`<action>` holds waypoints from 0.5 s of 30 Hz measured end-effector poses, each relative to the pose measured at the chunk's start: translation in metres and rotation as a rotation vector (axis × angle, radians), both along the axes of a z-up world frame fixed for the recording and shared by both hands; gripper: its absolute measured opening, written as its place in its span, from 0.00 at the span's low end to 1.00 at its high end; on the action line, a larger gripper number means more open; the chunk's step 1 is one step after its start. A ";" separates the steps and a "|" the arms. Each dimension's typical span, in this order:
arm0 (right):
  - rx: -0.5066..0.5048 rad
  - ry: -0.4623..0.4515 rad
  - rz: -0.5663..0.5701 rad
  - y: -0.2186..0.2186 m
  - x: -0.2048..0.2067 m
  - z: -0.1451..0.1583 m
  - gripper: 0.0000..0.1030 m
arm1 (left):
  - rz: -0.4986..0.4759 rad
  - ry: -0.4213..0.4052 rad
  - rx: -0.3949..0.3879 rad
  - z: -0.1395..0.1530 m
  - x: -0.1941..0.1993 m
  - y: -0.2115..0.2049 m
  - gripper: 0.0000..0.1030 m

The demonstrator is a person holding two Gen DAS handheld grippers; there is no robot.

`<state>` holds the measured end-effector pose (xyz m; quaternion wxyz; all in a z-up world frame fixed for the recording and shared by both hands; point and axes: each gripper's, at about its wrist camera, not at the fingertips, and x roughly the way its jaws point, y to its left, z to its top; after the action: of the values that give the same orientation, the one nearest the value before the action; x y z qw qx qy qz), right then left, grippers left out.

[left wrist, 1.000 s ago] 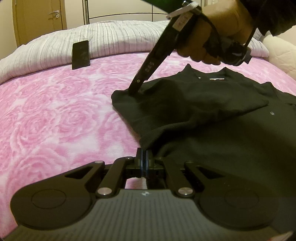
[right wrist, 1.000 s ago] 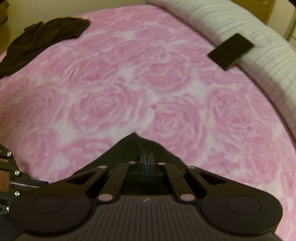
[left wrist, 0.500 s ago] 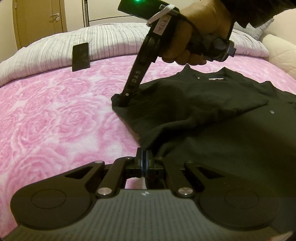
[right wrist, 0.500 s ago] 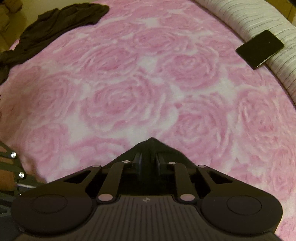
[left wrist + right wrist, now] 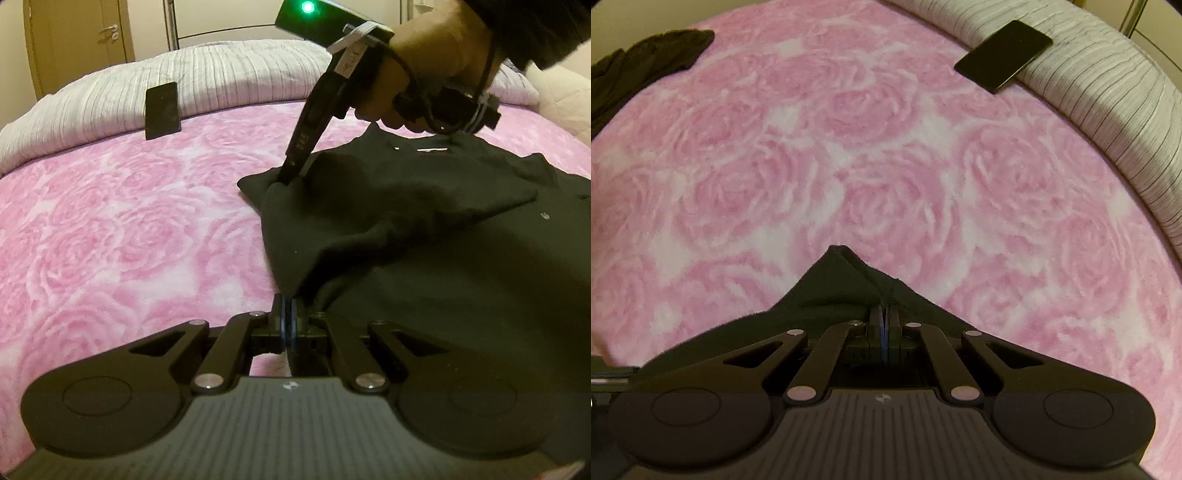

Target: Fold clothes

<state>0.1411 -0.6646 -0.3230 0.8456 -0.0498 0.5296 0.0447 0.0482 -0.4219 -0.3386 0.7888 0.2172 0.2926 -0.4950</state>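
The left gripper (image 5: 287,314) is clenched tight on a fold of the black garment (image 5: 424,229), its two fingers pressed together with the cloth's edge pinched between them; the garment lies spread on the bed's pink rose-patterned blanket (image 5: 110,240), with a folded-over layer drawn across its body and a small white label showing at the neckline. The right gripper (image 5: 885,314) is likewise clamped on a corner of the same garment, and in its own view a peak of black cloth rises just ahead of the closed fingers; seen from the left wrist, that gripper slants down into the garment's far corner, held by a hand (image 5: 417,70) in a dark sleeve; a green light glows on its top, and pale lettering runs along its finger, too blurred to read with certainty. A black phone (image 5: 1003,55) leans against the striped white bedding (image 5: 1108,103) at the blanket's edge; another dark garment (image 5: 642,62) lies well apart near the bed's far corner.
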 end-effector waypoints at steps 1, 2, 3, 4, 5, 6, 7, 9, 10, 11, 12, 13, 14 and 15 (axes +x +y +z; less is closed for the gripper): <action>0.061 -0.032 -0.033 -0.006 0.000 0.006 0.00 | -0.002 0.002 0.000 0.000 0.001 0.000 0.00; 0.131 -0.065 -0.069 -0.013 -0.003 0.014 0.02 | -0.004 0.003 -0.001 0.000 0.002 -0.001 0.00; 0.209 -0.102 -0.111 -0.020 -0.007 0.021 0.08 | -0.006 0.005 -0.002 0.001 0.003 0.000 0.01; 0.297 -0.139 -0.160 -0.028 -0.012 0.029 0.16 | -0.009 0.007 -0.002 0.002 0.005 0.000 0.01; 0.397 -0.175 -0.220 -0.037 -0.019 0.035 0.19 | -0.011 0.009 -0.003 0.003 0.006 0.001 0.01; 0.497 -0.206 -0.280 -0.045 -0.027 0.041 0.22 | -0.013 0.011 -0.004 0.004 0.008 0.001 0.01; 0.586 -0.231 -0.340 -0.051 -0.035 0.045 0.23 | -0.011 0.015 -0.004 0.007 0.009 0.002 0.01; 0.736 -0.287 -0.451 -0.059 -0.057 0.053 0.42 | 0.002 0.027 -0.004 0.012 0.011 0.004 0.01; 0.808 -0.310 -0.508 -0.062 -0.069 0.055 0.61 | 0.013 0.034 -0.005 0.015 0.012 0.005 0.01; 0.900 -0.334 -0.580 -0.065 -0.083 0.056 0.70 | 0.022 0.037 -0.004 0.019 0.013 0.007 0.02; 1.005 -0.361 -0.659 -0.069 -0.097 0.055 0.79 | 0.031 0.038 -0.006 0.024 0.014 0.010 0.04; 1.103 -0.390 -0.729 -0.072 -0.111 0.054 0.80 | 0.041 0.039 -0.008 0.028 0.015 0.013 0.05; 1.198 -0.423 -0.801 -0.074 -0.126 0.051 0.82 | 0.051 0.040 -0.011 0.032 0.016 0.016 0.05; 1.291 -0.460 -0.874 -0.074 -0.142 0.048 0.87 | 0.062 0.040 -0.015 0.037 0.017 0.020 0.05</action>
<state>-0.0011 -0.7388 -0.2749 0.7364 0.6511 0.1839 -0.0044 0.0648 -0.4023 -0.3015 0.7994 0.1920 0.3112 -0.4766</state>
